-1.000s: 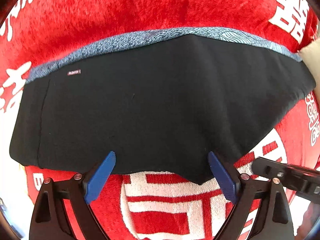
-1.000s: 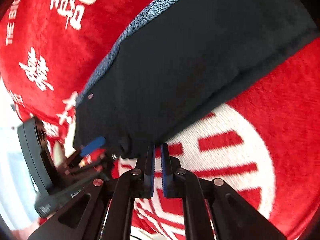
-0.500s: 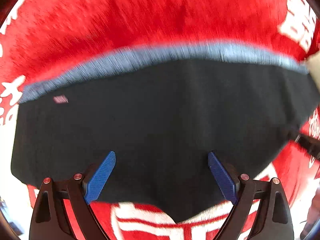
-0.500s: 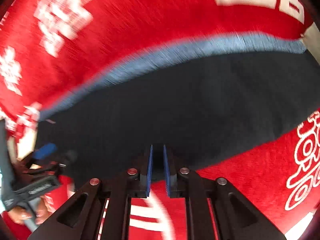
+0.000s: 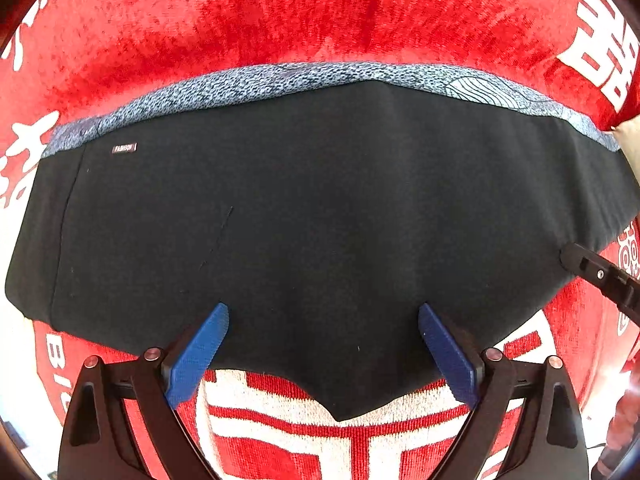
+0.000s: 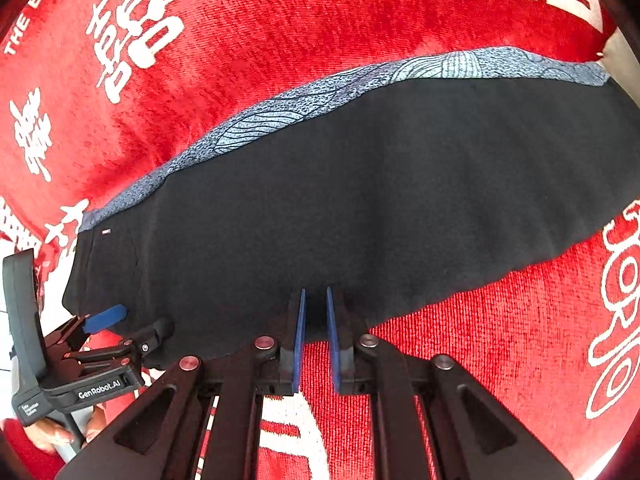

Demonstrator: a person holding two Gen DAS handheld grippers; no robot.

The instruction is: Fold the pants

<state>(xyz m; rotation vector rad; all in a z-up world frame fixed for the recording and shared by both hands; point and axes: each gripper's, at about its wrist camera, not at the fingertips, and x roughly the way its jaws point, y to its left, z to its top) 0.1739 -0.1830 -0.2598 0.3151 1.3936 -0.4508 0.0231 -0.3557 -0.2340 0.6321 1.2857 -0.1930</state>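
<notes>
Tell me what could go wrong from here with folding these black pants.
1. The left gripper hangs wide open over the near edge of the pants; closing could pinch only the top layer, or the red blanket too.
2. On the right gripper, the jaws have just been opening, yet the gap is narrow with no cloth gripped; the thick edge may not fit.

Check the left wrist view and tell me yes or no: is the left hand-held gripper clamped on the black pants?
No: the left hand-held gripper stands wide open over the black fabric pants, its blue pads apart and pinching nothing.
</notes>
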